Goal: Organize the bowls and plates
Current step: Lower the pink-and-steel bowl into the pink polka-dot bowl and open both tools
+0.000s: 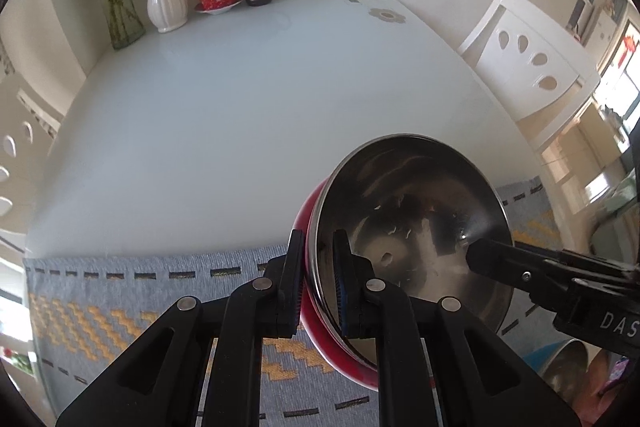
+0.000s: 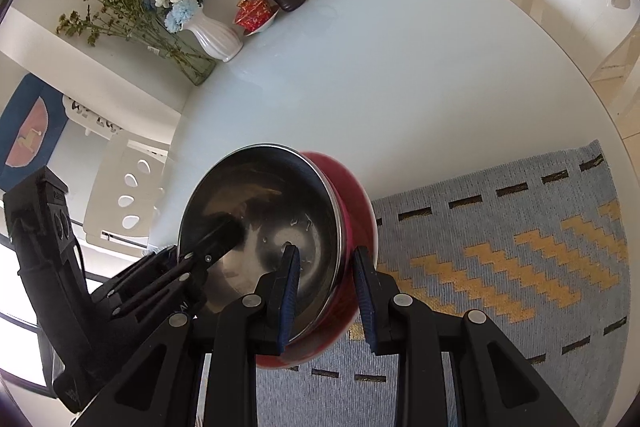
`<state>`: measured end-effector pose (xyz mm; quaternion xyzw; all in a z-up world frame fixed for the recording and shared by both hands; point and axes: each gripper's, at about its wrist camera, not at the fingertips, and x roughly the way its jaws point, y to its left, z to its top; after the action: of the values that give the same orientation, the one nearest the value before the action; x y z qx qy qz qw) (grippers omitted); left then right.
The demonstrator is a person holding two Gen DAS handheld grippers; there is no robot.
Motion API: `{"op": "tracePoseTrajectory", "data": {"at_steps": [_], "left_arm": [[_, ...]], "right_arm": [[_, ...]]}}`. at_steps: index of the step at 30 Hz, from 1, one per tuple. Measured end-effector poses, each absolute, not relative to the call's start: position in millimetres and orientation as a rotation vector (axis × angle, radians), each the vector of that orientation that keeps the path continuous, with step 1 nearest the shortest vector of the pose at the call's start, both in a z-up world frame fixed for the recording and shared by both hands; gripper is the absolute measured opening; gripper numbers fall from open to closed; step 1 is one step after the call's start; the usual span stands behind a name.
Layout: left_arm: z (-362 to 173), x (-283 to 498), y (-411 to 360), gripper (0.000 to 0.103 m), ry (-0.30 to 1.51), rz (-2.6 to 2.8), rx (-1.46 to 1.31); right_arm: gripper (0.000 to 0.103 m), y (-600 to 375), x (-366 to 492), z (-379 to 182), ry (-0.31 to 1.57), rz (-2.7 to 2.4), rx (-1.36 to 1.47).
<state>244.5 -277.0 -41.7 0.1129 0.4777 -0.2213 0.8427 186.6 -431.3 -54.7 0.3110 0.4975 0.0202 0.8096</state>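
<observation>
Landmark: the woven placemat [image 1: 132,291], at the near edge of the white table [image 1: 240,107].
Bowl: a red bowl [image 1: 408,231] with a steel inside was held in the air above the placemat's far edge, tipped on its side, its mouth turned toward both cameras.
Left gripper: the left gripper [image 1: 318,283] was clamped narrow on the bowl's rim, one finger inside and one on the red outer wall.
Right gripper: the right gripper [image 2: 326,297] straddled the opposite rim, one pad inside and one outside; whether it pinched firmly or only bracketed the rim I could not tell for certain, though it looked closed on it.
Key relation: the bowl lay between the two tools, its rim running from one to the other; neither hand was nearer.
Second bowl: a blue-walled steel bowl [image 1: 568,367] sat just beyond the placemat's right end.
Judgement: the next move probably called for levelling the red bowl and nesting it with that bowl.
Risk: a slick rim could slip.
</observation>
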Motion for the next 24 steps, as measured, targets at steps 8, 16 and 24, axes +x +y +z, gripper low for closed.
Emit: {"op": "tracePoseTrajectory", "data": {"at_steps": [8,16,24], "left_arm": [[-37.5,247.2,-274.9,0.011,1.024,-0.442,0.232],[-39.9,243.3,-275.3,0.011,1.022,-0.443,0.228],[-33.6,242.4,-272.2,0.011,1.007,-0.427,0.232]], "right_arm": [[0.027,-433.7,185.8,-54.8,1.06,0.046,0.68],[0.027,-432.9,182.3,-51.4,1.067,0.044,0.644],[0.027,-434.7,179.8,-52.4,1.058,0.048,0.674]]}}
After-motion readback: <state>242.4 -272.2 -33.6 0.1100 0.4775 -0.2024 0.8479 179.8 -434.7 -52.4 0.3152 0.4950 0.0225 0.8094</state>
